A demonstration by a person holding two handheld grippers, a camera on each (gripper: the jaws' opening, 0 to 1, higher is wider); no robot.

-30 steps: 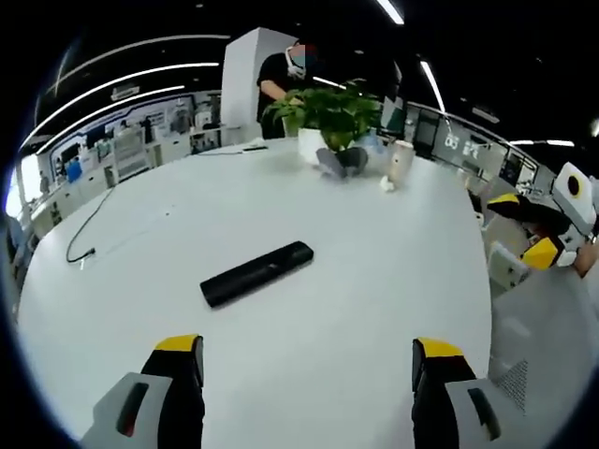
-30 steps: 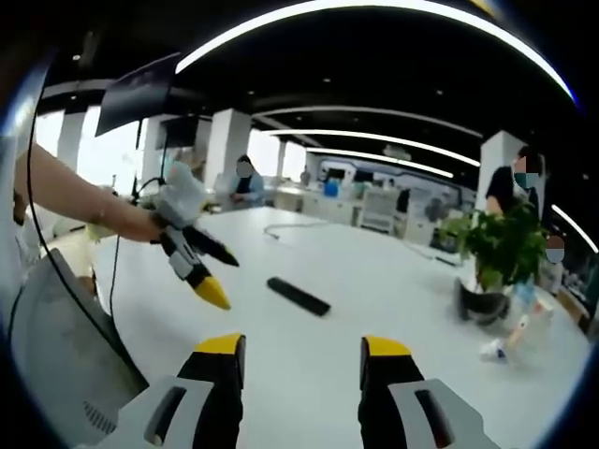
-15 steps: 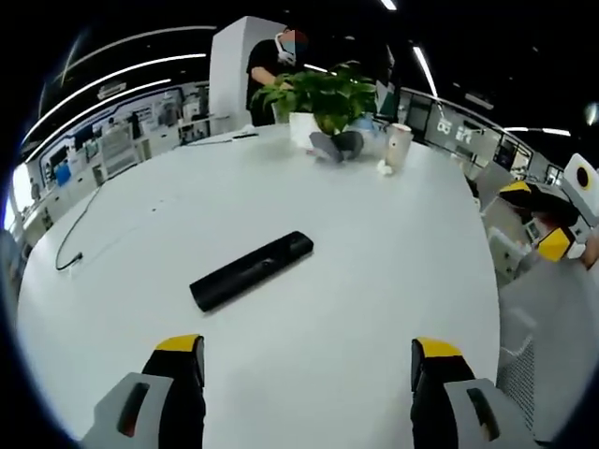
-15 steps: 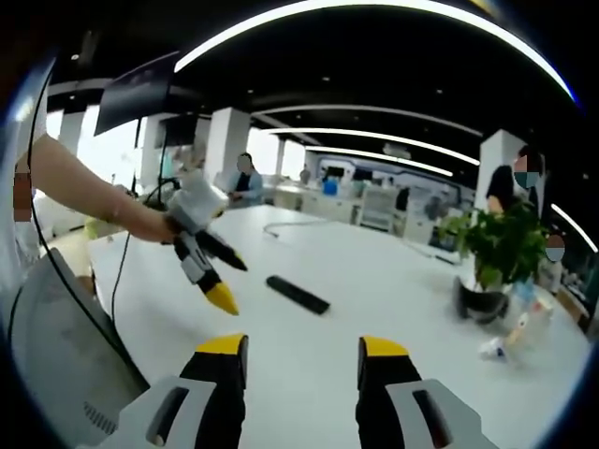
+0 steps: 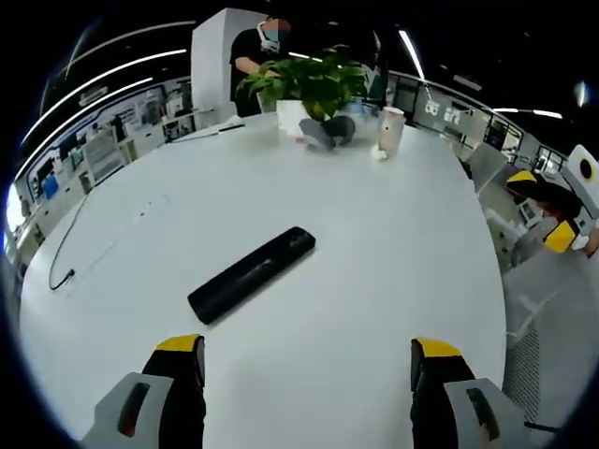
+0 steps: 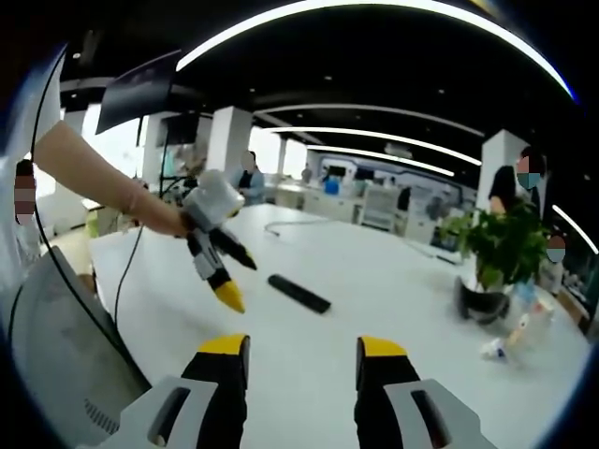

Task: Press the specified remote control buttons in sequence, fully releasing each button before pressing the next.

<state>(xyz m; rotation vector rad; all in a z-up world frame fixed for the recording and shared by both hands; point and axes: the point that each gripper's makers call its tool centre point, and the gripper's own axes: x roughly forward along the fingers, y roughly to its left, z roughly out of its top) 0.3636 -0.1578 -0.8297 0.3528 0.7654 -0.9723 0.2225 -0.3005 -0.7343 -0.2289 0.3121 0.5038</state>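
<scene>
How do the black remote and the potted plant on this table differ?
The remote lies flat, long and black, near the left gripper; the potted plant stands upright, green and leafy, at the table's far edge. The remote lies alone; the plant has a cup nearby. Both rest on the white table.

Black remote (image 5: pixel 251 275) on white table (image 5: pixel 393 243); green plant (image 5: pixel 304 82) beyond.

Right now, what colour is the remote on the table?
Black; the remote shows best in the left gripper view.
</scene>
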